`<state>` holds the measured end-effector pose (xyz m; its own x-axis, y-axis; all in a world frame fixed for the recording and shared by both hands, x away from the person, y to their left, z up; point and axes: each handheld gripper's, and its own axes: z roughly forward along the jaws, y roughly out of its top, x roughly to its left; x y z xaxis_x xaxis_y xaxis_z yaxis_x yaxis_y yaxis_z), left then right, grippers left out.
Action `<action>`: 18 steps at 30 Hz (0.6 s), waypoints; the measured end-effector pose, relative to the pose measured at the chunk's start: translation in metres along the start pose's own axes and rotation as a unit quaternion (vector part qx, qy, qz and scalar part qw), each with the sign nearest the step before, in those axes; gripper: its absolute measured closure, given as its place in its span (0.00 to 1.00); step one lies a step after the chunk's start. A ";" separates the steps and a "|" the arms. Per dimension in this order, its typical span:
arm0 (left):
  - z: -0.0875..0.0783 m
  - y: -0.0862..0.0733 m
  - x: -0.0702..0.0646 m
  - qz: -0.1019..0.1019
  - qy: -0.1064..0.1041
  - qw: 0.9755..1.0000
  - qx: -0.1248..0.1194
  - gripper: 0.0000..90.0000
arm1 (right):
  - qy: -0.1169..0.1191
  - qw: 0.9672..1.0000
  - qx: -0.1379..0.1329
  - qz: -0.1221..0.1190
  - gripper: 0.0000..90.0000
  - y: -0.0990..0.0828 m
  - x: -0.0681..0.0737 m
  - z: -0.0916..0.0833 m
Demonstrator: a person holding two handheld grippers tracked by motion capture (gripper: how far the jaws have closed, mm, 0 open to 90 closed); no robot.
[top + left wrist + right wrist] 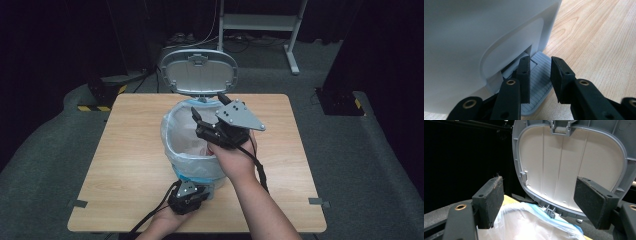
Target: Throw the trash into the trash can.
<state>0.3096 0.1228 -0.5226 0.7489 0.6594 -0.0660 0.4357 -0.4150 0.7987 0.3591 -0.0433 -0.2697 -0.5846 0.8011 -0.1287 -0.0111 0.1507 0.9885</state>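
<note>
The right gripper (209, 108) hangs with jaws spread and empty just above the mouth of the white plastic pedal bin (192, 150), its grey lid (198, 71) upright beyond them, while the left gripper (539, 75), jaws parted, presses the ribbed grey pedal (539, 85) lying lengthwise beneath them.

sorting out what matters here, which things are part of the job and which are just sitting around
In the job:
- pedal bin with lid up
- bin liner over the rim
- foot pedal, left tongs down on it
- right tongs, open above the bin mouth

Just around:
- wooden table
- white frame on the floor behind
- tape tabs at the table edges
</note>
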 end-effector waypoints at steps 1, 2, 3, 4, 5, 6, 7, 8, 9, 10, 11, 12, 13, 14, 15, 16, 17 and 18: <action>0.000 0.000 0.000 -0.001 0.000 1.000 0.000 0.77 | 0.000 1.000 0.001 0.000 0.27 0.000 0.000 0.000; 0.000 0.000 0.000 0.000 0.000 1.000 0.000 0.77 | 0.002 1.000 0.006 -0.001 0.27 -0.001 -0.001 0.000; 0.000 0.000 0.000 0.000 0.000 1.000 0.000 0.77 | 0.002 1.000 0.006 -0.001 0.27 -0.001 -0.001 0.000; 0.000 0.000 0.000 0.000 0.000 1.000 0.000 0.77 | 0.003 1.000 0.008 -0.002 0.27 -0.001 -0.001 0.000; 0.000 0.000 0.000 0.000 0.000 1.000 0.000 0.77 | 0.002 1.000 0.009 -0.004 0.27 -0.002 -0.002 0.000; 0.000 0.000 0.000 0.000 0.000 1.000 0.000 0.77 | 0.002 1.000 0.010 -0.004 0.27 -0.002 -0.002 0.000; 0.000 0.000 0.000 0.000 0.000 1.000 0.000 0.77 | 0.002 1.000 0.010 -0.005 0.26 -0.003 -0.003 0.000; 0.000 0.000 0.000 0.000 0.000 1.000 0.000 0.77 | 0.001 1.000 0.012 -0.006 0.27 -0.003 -0.004 -0.001; 0.000 0.000 0.000 0.000 0.000 1.000 0.000 0.77 | 0.000 1.000 0.012 -0.007 0.27 -0.004 -0.004 -0.001; 0.000 0.000 0.000 0.000 0.000 1.000 0.000 0.77 | -0.001 1.000 0.012 -0.009 0.28 -0.005 -0.006 -0.002; 0.000 0.000 0.000 0.000 0.000 1.000 0.000 0.77 | -0.002 1.000 0.011 -0.010 0.29 -0.006 -0.007 -0.003; 0.000 0.000 0.000 0.000 0.000 1.000 0.000 0.77 | -0.005 1.000 0.012 -0.009 0.29 -0.007 -0.009 -0.004; 0.000 0.000 0.000 0.000 0.001 1.000 0.000 0.77 | -0.006 1.000 0.013 -0.008 0.29 -0.008 -0.011 -0.005; 0.000 0.000 0.000 0.000 0.001 1.000 0.000 0.77 | -0.006 1.000 0.014 -0.007 0.29 -0.009 -0.013 -0.006; 0.000 0.000 0.000 0.000 0.001 1.000 0.000 0.77 | -0.008 1.000 0.016 -0.007 0.29 -0.010 -0.016 -0.008; 0.000 0.000 0.000 0.000 0.002 1.000 0.001 0.77 | -0.010 1.000 0.018 -0.006 0.29 -0.011 -0.018 -0.010; 0.000 0.000 0.000 0.000 0.002 1.000 0.000 0.77 | -0.012 1.000 0.019 -0.007 0.29 -0.013 -0.020 -0.011; 0.000 0.000 0.000 0.000 0.002 1.000 0.000 0.77 | -0.014 1.000 0.020 -0.005 0.29 -0.015 -0.023 -0.014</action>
<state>0.3096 0.1226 -0.5226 0.7471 0.6616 -0.0647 0.4365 -0.4148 0.7984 0.3610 -0.0719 -0.2801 -0.5613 0.8155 -0.1408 0.0166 0.1812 0.9833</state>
